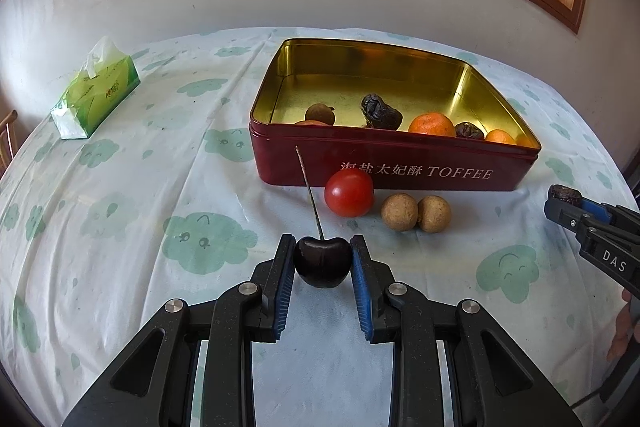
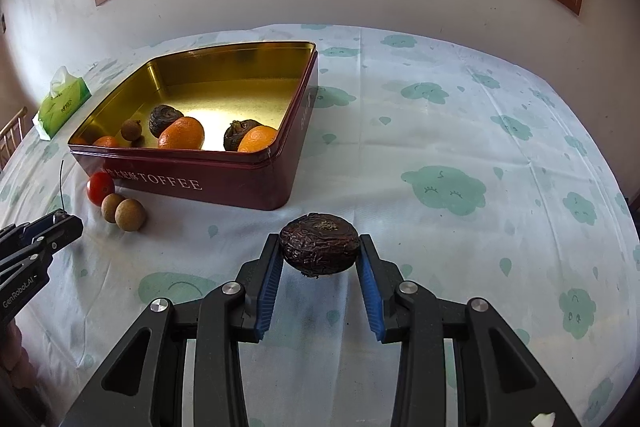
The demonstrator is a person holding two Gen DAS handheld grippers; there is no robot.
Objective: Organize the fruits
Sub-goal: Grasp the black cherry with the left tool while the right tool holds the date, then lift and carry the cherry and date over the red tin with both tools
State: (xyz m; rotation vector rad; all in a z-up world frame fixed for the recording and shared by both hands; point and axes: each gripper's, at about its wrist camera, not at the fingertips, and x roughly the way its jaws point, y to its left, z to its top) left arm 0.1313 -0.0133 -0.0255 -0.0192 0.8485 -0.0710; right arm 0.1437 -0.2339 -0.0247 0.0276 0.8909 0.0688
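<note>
Left gripper (image 1: 322,259): clamped on a dark cherry (image 1: 322,262), stem up.
Right gripper (image 2: 319,251): clamped on a wrinkled dried fruit (image 2: 319,242).
Red TOFFEE tin (image 1: 400,167), lidless, mid-table toward the far edge: tangerines (image 2: 182,133), longan, dried fruits.
Before the tin on the tablecloth (image 1: 120,227): cherry tomato (image 1: 349,192), two longans (image 1: 416,212).
Far left corner: tissue pack (image 1: 96,91).

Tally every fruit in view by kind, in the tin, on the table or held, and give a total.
Mandarins: 3
Longans: 3
Wrinkled dark fruits: 3
Cherry: 1
Cherry tomato: 1
Total: 11
</note>
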